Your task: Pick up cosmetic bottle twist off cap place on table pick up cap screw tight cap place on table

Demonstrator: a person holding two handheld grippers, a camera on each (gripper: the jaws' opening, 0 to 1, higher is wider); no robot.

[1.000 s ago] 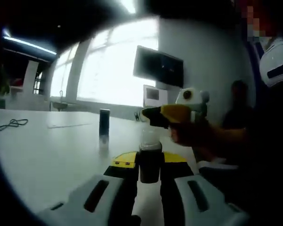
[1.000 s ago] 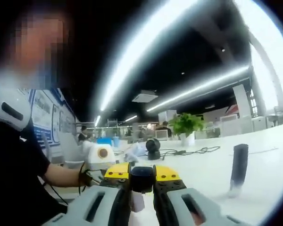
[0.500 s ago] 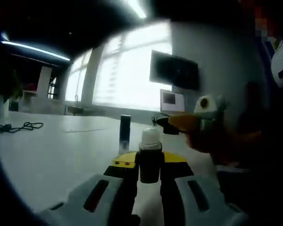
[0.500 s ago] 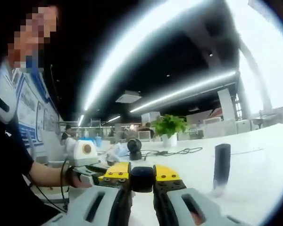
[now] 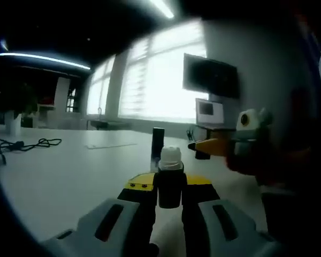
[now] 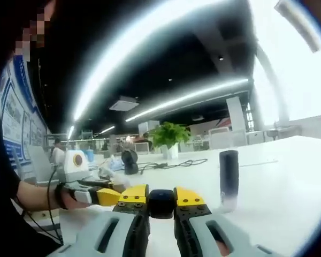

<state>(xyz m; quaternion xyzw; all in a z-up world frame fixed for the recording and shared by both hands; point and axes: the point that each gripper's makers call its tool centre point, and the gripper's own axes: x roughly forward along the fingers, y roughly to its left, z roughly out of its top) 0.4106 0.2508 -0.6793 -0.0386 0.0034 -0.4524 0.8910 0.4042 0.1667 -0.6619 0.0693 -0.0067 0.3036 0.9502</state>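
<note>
With the left gripper (image 5: 170,201) clamping the cosmetic bottle (image 5: 170,182) and the right gripper (image 6: 161,206) apparently pinching its dark cap (image 6: 161,202), lower the cap squarely onto the worktop (image 6: 278,193).

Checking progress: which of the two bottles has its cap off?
The dark bottle clamped in the left tongs: its white neck is bare. The tall one standing on the table looks capped.
</note>
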